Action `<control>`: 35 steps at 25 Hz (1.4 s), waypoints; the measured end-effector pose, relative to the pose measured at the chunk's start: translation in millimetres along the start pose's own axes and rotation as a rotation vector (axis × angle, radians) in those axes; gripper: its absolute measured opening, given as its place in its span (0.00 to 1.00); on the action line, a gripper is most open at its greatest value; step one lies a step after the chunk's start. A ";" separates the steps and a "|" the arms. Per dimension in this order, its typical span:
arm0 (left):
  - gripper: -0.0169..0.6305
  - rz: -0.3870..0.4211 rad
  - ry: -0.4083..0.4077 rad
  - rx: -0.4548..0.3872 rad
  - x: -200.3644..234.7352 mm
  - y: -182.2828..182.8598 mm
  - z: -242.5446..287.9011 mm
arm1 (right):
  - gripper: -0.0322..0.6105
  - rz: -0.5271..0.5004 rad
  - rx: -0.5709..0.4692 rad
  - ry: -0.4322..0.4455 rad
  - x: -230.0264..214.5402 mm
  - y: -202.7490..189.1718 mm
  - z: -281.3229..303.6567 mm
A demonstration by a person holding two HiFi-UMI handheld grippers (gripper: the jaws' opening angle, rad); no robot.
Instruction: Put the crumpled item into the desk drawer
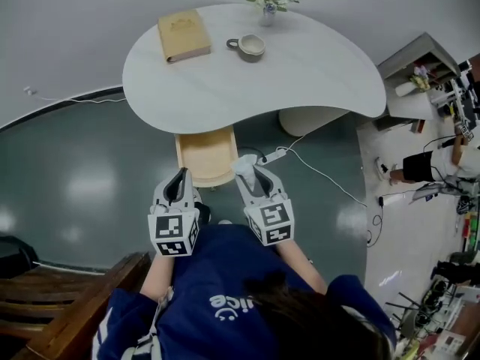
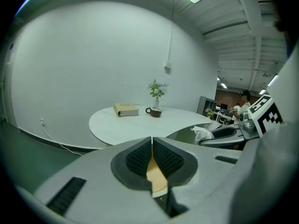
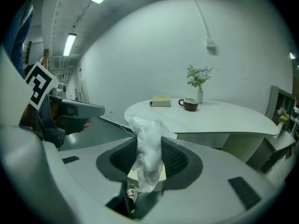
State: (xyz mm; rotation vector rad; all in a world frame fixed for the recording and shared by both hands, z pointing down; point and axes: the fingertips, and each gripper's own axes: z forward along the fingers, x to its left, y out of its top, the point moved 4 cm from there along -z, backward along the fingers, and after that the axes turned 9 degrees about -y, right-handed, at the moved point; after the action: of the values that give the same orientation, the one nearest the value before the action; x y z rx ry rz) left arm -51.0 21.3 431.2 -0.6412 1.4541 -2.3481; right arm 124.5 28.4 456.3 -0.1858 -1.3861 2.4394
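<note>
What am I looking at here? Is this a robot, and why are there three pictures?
It is no robot. A person holds a two-jaw tool in each hand: the left gripper and the right gripper. The head view comes from a camera on the person's head, looking steeply down. The two gripper views come from a camera riding on each gripper, looking along its jaws. On the white table are a book, a cup and a vase of flowers. A wooden drawer stands open under the table's near edge. The right gripper is closed on a white crumpled item. The left gripper's jaws are together, with nothing between them.
</note>
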 end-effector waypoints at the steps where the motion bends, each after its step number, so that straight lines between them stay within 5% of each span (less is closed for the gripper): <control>1: 0.05 0.008 -0.011 0.004 6.5 3.5 4.4 | 0.31 -0.003 0.005 -0.003 2.0 3.5 5.9; 20: 0.05 0.060 -0.166 0.013 70.5 33.4 47.1 | 0.31 -0.009 0.067 -0.142 19.9 29.0 57.1; 26: 0.05 0.062 -0.165 0.019 65.6 35.6 48.0 | 0.31 -0.035 0.072 -0.100 20.0 35.7 62.8; 35: 0.05 0.000 -0.036 0.017 76.3 34.4 40.8 | 0.31 -0.153 0.106 0.076 23.2 47.1 78.6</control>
State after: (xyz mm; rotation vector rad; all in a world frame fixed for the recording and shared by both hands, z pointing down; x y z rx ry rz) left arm -94.2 -61.2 432.2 -0.6756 1.4173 -2.3341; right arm 71.2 -49.6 458.0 -0.1401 -1.1909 2.3472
